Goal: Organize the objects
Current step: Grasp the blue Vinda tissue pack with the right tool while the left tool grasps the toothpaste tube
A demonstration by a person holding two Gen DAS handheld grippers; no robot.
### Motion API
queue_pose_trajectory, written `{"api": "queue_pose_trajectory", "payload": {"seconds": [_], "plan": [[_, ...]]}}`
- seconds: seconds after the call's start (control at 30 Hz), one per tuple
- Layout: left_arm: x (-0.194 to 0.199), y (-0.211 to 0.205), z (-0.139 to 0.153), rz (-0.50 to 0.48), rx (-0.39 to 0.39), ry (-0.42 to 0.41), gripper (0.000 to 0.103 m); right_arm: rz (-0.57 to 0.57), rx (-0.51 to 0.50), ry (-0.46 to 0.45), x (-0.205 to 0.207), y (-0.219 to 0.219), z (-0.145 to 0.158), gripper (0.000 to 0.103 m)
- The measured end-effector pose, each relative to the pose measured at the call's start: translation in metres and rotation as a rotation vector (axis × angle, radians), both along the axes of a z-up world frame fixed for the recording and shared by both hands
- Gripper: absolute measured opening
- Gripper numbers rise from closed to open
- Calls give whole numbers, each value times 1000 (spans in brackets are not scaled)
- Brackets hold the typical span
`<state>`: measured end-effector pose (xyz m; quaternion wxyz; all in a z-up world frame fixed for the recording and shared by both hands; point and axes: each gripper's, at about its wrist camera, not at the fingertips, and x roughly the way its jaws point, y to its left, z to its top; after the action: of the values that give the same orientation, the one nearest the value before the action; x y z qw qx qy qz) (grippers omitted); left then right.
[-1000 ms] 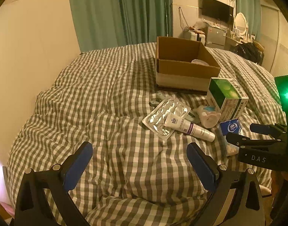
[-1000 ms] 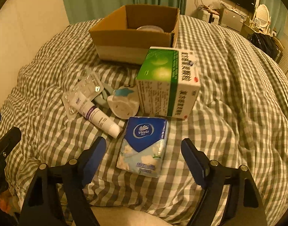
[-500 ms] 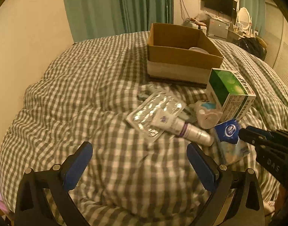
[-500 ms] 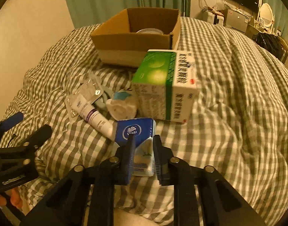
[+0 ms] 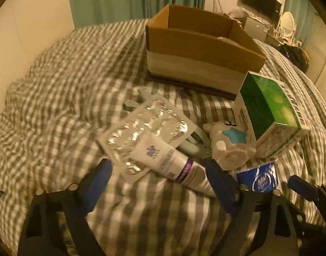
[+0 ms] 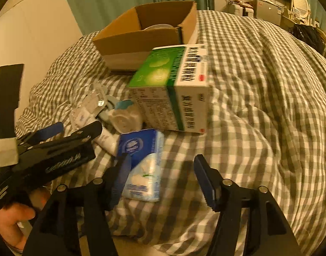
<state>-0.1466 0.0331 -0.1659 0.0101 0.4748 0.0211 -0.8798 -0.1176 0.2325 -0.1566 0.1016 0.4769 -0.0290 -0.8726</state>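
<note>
Both claws are hovering low over the checked bed (image 5: 56,81), nothing gripped. Left claw (image 5: 160,183) is standing wide apart around the near end of the cream tube (image 5: 173,164). Right claw (image 6: 160,177) is also spread apart, its left finger touching the tissue pack (image 6: 143,160). Landmark: cardboard box (image 5: 197,49), sitting open at the far side. Just in front of the box, a green medicine carton (image 6: 173,89) is lying on the bed. The blister pack (image 5: 145,132) is lying under the tube, nearer than the box; a small white bottle (image 5: 229,145) is leaning against the carton.
</note>
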Motion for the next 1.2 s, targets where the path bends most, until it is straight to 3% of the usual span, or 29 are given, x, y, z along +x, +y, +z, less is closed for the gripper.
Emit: {"api": "queue_pose_trajectory", "payload": {"seconds": [0.17, 0.3, 0.33, 0.4, 0.43, 0.47, 0.7, 0.77, 0.8, 0.87, 0.9, 0.93, 1.0, 1.2], "plan": [[-7, 6, -15, 4, -11, -56, 77, -17, 2, 3, -4, 6, 1, 64], [4, -3, -11, -55, 26, -78, 53, 5, 3, 4, -1, -4, 4, 64], [9, -7, -9, -69, 29, -85, 42, 14, 10, 2, 0, -9, 5, 69], [17, -10, -8, -85, 11, -88, 34, 28, 25, 2, 3, -17, 4, 75], [22, -13, -6, -91, 3, -82, 14, 39, 32, -6, 4, -23, 2, 76], [27, -15, -4, -95, -2, -78, 10, 48, 39, -18, 5, -28, -1, 76], [52, -32, 8, -103, 50, -81, 9, 67, 135, -60, 6, -49, -20, 74], [57, -34, 7, -114, 69, -94, 9, 44, 150, -47, 7, -46, -19, 52], [59, -34, 8, -119, 75, -101, 10, 38, 140, -42, 8, -44, -17, 52], [65, -33, 9, -118, 82, -119, 17, 39, 131, -43, 10, -41, -14, 51], [67, -33, 9, -114, 84, -125, 26, 37, 134, -38, 11, -40, -13, 51], [70, -34, 9, -111, 90, -130, 42, 34, 133, -33, 12, -39, -11, 51], [74, -35, 10, -104, 93, -131, 64, 43, 122, -26, 15, -38, -7, 51], [88, -29, 4, -111, 98, -151, 65, 32, 101, 10, 19, -25, 8, 50]]}}
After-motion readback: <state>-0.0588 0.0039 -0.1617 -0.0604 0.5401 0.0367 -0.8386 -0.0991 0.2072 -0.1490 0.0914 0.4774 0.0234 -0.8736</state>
